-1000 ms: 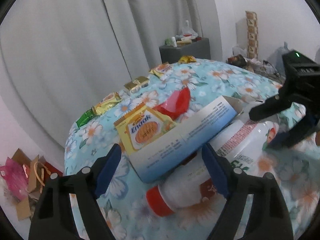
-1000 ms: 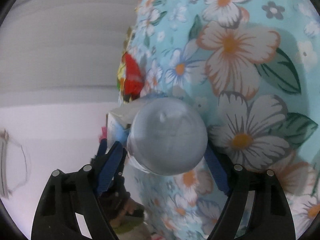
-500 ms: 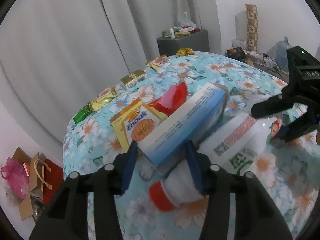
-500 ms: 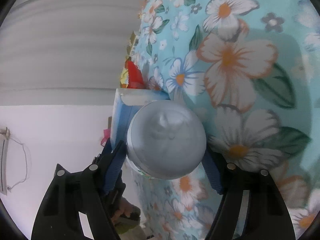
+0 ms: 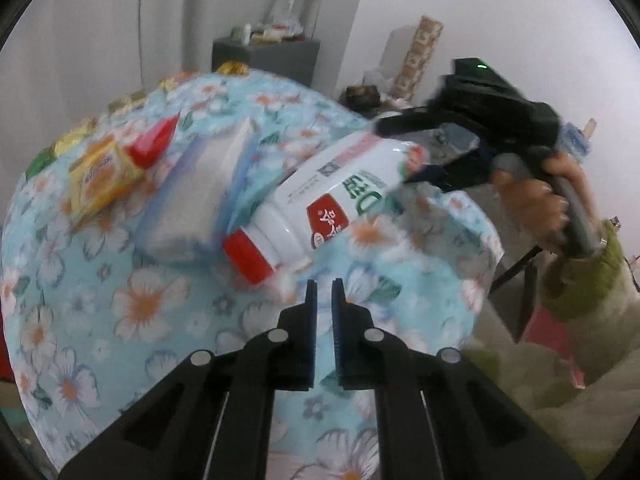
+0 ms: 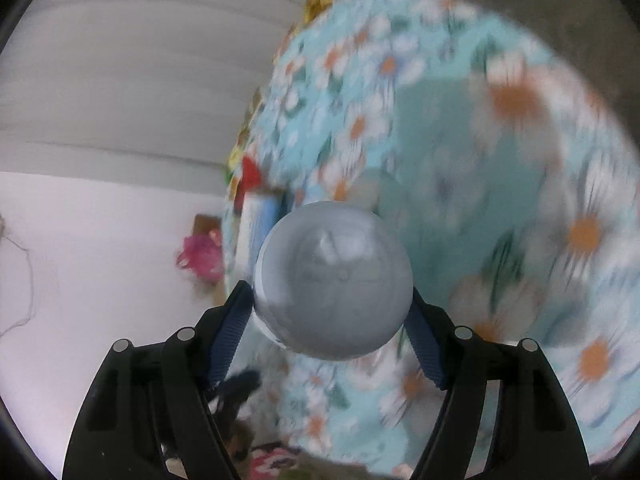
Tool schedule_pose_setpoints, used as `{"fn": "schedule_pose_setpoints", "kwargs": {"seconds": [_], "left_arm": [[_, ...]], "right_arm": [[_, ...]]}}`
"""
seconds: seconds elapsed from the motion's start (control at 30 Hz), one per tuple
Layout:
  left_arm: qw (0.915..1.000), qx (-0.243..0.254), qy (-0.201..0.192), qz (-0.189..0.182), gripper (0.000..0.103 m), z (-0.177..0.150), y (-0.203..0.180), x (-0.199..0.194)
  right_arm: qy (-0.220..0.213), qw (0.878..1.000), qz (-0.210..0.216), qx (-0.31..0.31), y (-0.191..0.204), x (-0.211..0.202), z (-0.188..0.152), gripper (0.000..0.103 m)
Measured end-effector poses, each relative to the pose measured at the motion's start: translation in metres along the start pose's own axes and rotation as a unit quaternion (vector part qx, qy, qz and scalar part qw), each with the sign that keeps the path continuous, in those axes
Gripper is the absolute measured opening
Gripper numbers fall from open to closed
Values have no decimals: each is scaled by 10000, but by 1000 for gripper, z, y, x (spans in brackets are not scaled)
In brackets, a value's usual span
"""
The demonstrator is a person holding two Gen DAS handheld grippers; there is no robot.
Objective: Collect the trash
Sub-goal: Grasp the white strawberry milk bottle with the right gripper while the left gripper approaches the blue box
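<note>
A white bottle [image 5: 332, 196] with a red cap [image 5: 248, 256] hangs tilted over the floral table, cap end lowest. My right gripper [image 5: 404, 152] has the bottle's base between its fingers. In the right wrist view that round grey base [image 6: 332, 280] fills the gap of the right gripper [image 6: 328, 294]; the jaws are opening slightly while the pads still touch its sides. A blue and white box [image 5: 200, 184] lies flat, left of the bottle. My left gripper [image 5: 324, 288] hovers in front of the cap, its jaws closing to a narrow slit with nothing between them.
A yellow snack packet [image 5: 100, 176] and a red wrapper [image 5: 156, 144] lie behind the box, with more wrappers along the far edge. The tablecloth [image 5: 140, 320] drops off at the right. A hand [image 5: 536, 200] in a green sleeve holds the right gripper. A grey cabinet [image 5: 264, 56] stands behind.
The left jaws closed from wide around the box to almost together and empty; the box now lies flat beside the bottle. The left view swung right. The right gripper moved with the bottle.
</note>
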State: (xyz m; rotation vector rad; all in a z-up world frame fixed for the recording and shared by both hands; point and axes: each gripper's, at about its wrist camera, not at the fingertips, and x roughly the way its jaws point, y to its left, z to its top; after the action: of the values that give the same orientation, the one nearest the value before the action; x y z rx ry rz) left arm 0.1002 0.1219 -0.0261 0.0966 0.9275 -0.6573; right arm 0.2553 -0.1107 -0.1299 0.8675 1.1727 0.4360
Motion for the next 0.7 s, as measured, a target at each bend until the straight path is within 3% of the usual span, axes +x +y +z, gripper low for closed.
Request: {"fn": "schedule_pose_setpoints", "kwargs": {"seconds": [0.1, 0.17, 0.23, 0.4, 0.53, 0.7], "left_arm": [[9995, -35, -286, 121, 7, 12, 3, -8], [9988, -195, -421, 171, 16, 20, 9, -13], [9978, -308, -516, 264, 42, 22, 15, -15], [9955, -424, -605, 586, 73, 28, 34, -7], [9950, -543, -523, 661, 77, 36, 56, 12], [9911, -1042, -329, 758, 77, 43, 83, 41]], "right_arm": [[-541, 9971, -530, -46, 6, -4, 22, 86], [-802, 9959, -400, 152, 0, -6, 27, 89], [-871, 9944, -92, 594, -12, -9, 25, 89], [-1099, 9860, -9, 1252, -40, -22, -5, 89], [-916, 9887, 137, 1181, -31, -23, -29, 87], [-488, 9942, 235, 931, 3, 22, -33, 84]]}}
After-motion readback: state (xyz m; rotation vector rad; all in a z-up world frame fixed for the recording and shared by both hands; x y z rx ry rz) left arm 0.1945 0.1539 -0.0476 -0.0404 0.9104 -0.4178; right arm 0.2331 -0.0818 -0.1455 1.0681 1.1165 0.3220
